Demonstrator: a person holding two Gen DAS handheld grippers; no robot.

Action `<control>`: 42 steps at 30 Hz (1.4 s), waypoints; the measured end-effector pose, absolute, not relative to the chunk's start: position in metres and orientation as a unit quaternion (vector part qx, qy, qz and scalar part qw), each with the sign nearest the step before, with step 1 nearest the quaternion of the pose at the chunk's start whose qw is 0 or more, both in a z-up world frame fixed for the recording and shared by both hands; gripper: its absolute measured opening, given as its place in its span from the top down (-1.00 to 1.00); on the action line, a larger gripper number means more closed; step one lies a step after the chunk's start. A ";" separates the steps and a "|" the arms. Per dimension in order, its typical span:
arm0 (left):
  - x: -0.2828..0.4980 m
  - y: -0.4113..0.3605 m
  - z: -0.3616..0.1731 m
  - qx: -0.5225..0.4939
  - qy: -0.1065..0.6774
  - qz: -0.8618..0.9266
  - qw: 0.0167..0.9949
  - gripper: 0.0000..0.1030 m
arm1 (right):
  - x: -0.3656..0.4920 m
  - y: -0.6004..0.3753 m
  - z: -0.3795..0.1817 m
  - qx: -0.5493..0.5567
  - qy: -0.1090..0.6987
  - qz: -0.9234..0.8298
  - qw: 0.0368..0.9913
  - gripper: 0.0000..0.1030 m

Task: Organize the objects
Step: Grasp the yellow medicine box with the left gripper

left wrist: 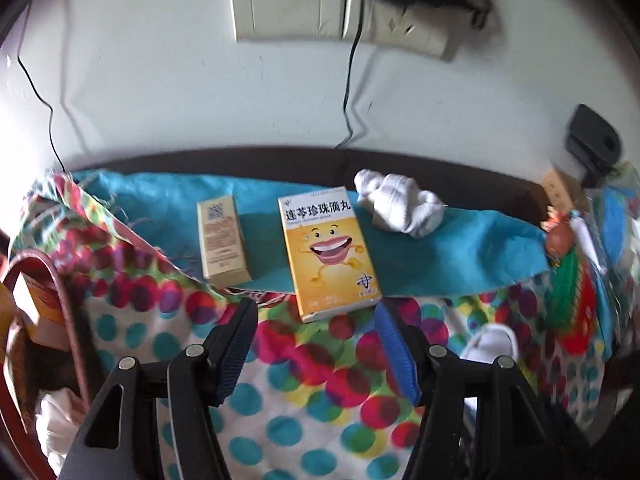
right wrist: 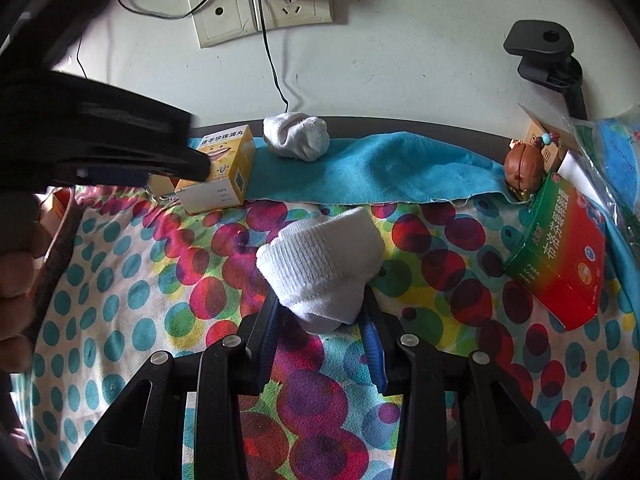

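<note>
A yellow medicine box (left wrist: 328, 252) with a cartoon mouth lies on the dotted cloth (left wrist: 304, 392), just beyond my left gripper (left wrist: 316, 312), which is open and empty. A beige box (left wrist: 222, 240) lies to its left and a balled white sock (left wrist: 400, 204) behind it on the blue towel (left wrist: 460, 252). My right gripper (right wrist: 320, 308) is shut on a rolled white sock (right wrist: 324, 260). In the right wrist view the yellow box (right wrist: 224, 168) and far sock (right wrist: 298, 136) sit at the back, with the left gripper (right wrist: 176, 164) over the box.
A red-and-green medicine box (right wrist: 560, 256) lies at the right, beside a brown walnut charm (right wrist: 522, 166) and a plastic bag (right wrist: 612, 148). A basket (left wrist: 36, 340) with boxes stands at the left. Wall sockets (right wrist: 264, 12) with cables hang behind. A black clamp (right wrist: 548, 56) stands back right.
</note>
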State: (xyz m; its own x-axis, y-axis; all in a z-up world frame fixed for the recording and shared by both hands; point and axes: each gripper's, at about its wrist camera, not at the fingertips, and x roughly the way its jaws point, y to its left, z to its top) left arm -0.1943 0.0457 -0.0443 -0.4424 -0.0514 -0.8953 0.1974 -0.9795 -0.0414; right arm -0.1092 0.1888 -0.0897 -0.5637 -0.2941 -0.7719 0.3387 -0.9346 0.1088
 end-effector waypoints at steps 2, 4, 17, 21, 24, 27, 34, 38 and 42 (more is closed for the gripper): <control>-0.204 0.049 -0.054 0.535 0.064 -0.838 0.085 -0.22 | -0.110 0.190 -0.090 0.432 0.021 -0.883 0.182 0.31; -0.209 0.050 -0.057 0.530 0.066 -0.841 0.087 -0.23 | -0.110 0.192 -0.090 0.432 0.015 -0.883 0.185 0.30; -0.232 0.047 -0.061 0.515 0.108 -0.839 0.142 -0.23 | -0.108 0.193 -0.088 0.432 0.010 -0.880 0.194 0.30; -0.240 0.043 -0.072 0.528 0.106 -0.829 0.153 -0.23 | -0.108 0.194 -0.087 0.433 0.006 -0.880 0.197 0.30; -0.241 0.039 -0.080 0.531 0.116 -0.825 0.156 -0.24 | -0.107 0.195 -0.087 0.433 0.002 -0.879 0.199 0.30; -0.237 0.041 -0.080 0.518 0.111 -0.836 0.145 -0.24 | -0.106 0.194 -0.086 0.433 0.004 -0.880 0.198 0.30; -0.227 0.035 -0.070 0.497 0.105 -0.853 0.118 -0.11 | -0.104 0.191 -0.084 0.433 0.010 -0.880 0.195 0.30; -0.215 0.033 -0.064 0.492 0.099 -0.858 0.113 -0.10 | -0.102 0.189 -0.083 0.432 0.015 -0.881 0.193 0.30; -0.193 0.034 -0.054 0.471 0.084 -0.871 0.111 -0.10 | -0.102 0.187 -0.083 0.432 0.021 -0.881 0.190 0.30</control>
